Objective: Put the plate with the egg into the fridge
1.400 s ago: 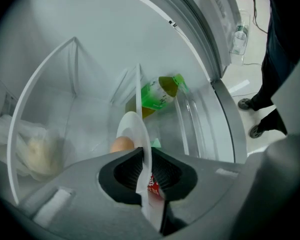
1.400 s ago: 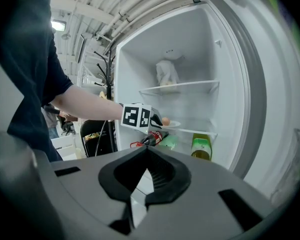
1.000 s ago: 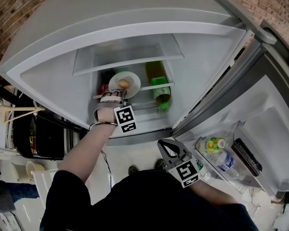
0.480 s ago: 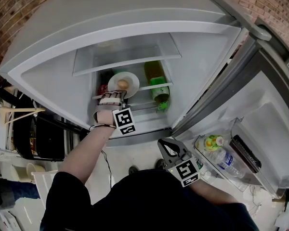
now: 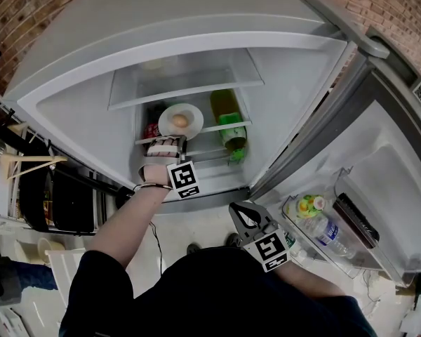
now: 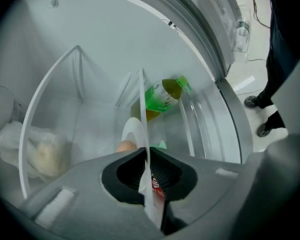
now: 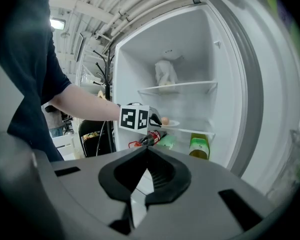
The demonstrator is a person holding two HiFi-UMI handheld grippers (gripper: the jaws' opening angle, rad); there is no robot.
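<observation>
A red brick wall backs a white fridge with smooth, glossy plastic walls; its door swings out toward 4 o'clock. Inside, a round white plate rests flat on a clear glass shelf, with a tan oval egg at its centre. At 3 o'clock from the plate stands a green-labelled bottle of amber liquid. At 9 o'clock, lower down, a red-labelled bottle lies on its side.

The left gripper sits at 6 o'clock of the plate, at the shelf's front edge and apart from the plate. Its dark, ribbed jaws are closing, with only a narrow slit between them.

The left gripper view alone shows the shelf's thin white edge through that slit, not pinched. It also shows a crumpled white plastic bag at 9 o'clock. The right gripper view shows the same bag on the upper shelf, at 12 o'clock above the plate.

The right gripper hangs outside the fridge by the person's body, with its jaws together and nothing between them. Only the head view shows the clear water bottle in the door rack.
</observation>
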